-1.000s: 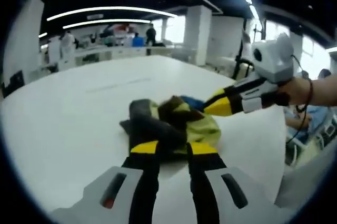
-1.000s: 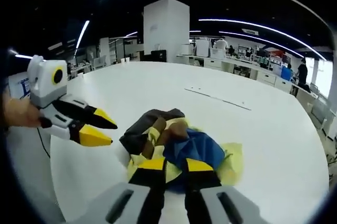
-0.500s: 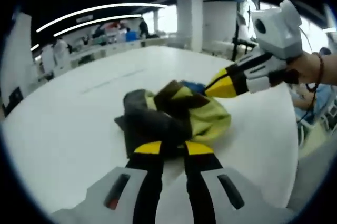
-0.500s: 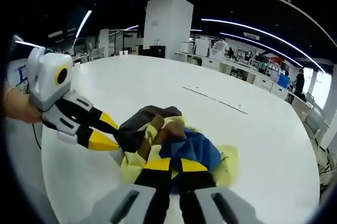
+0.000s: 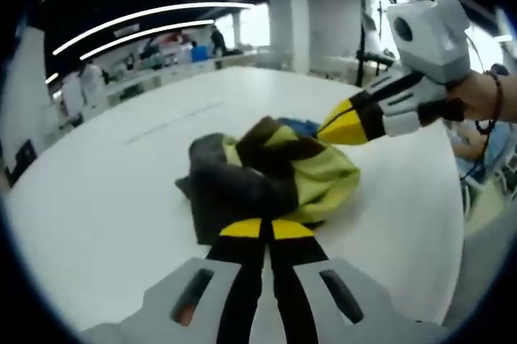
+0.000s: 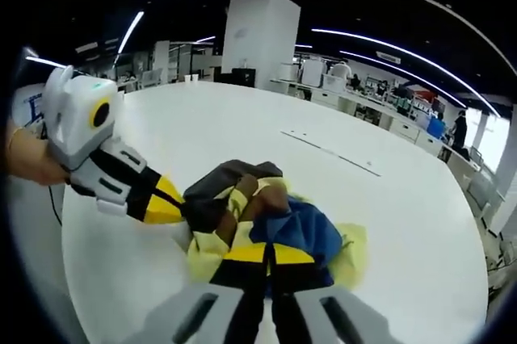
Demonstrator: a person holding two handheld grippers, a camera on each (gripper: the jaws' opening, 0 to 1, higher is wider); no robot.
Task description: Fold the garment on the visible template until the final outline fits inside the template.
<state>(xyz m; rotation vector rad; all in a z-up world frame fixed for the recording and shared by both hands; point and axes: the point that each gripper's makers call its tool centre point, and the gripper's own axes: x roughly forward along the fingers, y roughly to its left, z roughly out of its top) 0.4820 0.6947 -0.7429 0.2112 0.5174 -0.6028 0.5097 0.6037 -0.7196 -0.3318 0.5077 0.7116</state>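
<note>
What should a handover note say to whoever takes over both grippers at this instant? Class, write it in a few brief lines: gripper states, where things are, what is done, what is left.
Left gripper: jaws closed on the dark near edge of the garment.
Right gripper: jaws closed on the garment's blue and yellow side.
Garment: a crumpled heap of dark, yellow and blue cloth on the white table, not yet spread or folded.
Template: thin line marks on the table beyond the heap; the garment is not on them.
Done: both grips taken.
Left: probably lift, spread flat on the marks, then fold to fit.
</note>
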